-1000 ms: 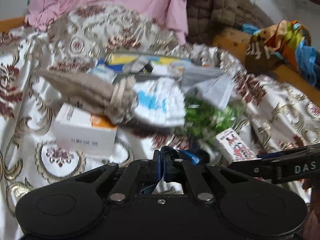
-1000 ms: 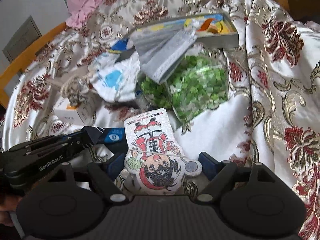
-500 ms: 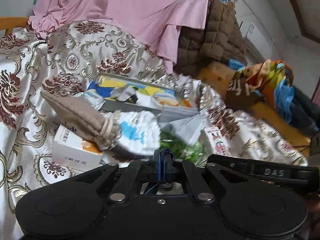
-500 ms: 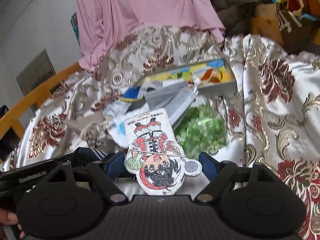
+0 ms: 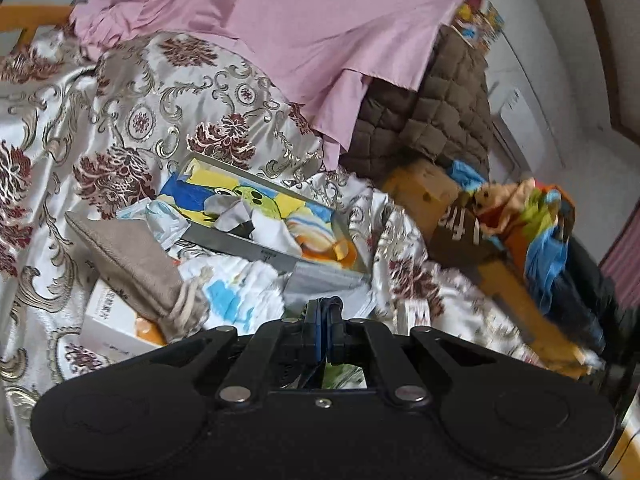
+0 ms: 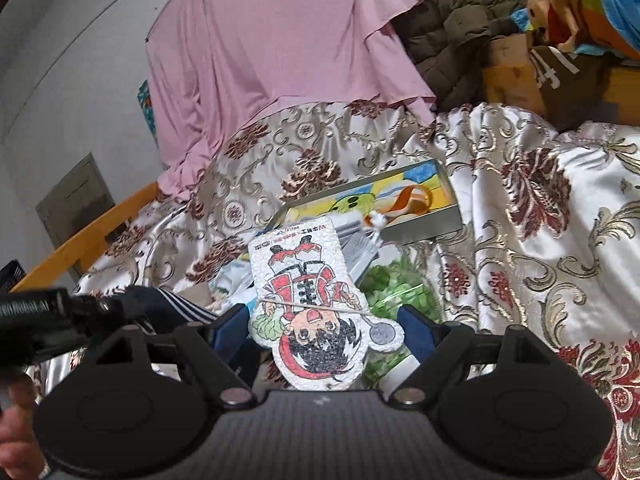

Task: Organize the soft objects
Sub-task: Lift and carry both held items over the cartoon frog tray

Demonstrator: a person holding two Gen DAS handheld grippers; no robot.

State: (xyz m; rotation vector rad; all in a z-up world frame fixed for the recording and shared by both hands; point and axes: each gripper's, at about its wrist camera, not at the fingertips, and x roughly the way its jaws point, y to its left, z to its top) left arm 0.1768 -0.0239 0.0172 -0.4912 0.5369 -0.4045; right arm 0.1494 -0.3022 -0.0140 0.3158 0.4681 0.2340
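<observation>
2 grippers up: my left gripper point(image 5: 325, 322) is pinched fully closed, whether on anything I can't tell. Right gripper point(image 6: 326, 330) stands wide, clamping the cartoon foam cutout point(image 6: 314, 306) above the clutter. I'd carry it level toward the picture tray point(image 6: 438, 222), squeezing gently.

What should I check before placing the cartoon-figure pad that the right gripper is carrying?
1. Grip on the cartoon-figure pad: ok, the right gripper has its fingers against both edges and the pad hangs clear of the pile.
2. Left gripper: ok, jaws shut; whether the dark striped cloth at its tip is clamped, cannot tell.
3. Illustrated tray as drop spot: not ok, white and grey cloth already lies in it.
4. Bag of green pieces: ok, lying below the pad, not snagged.
5. Pile on the brocade cover: not ok, burlap pouch and white box still unsorted.
</observation>
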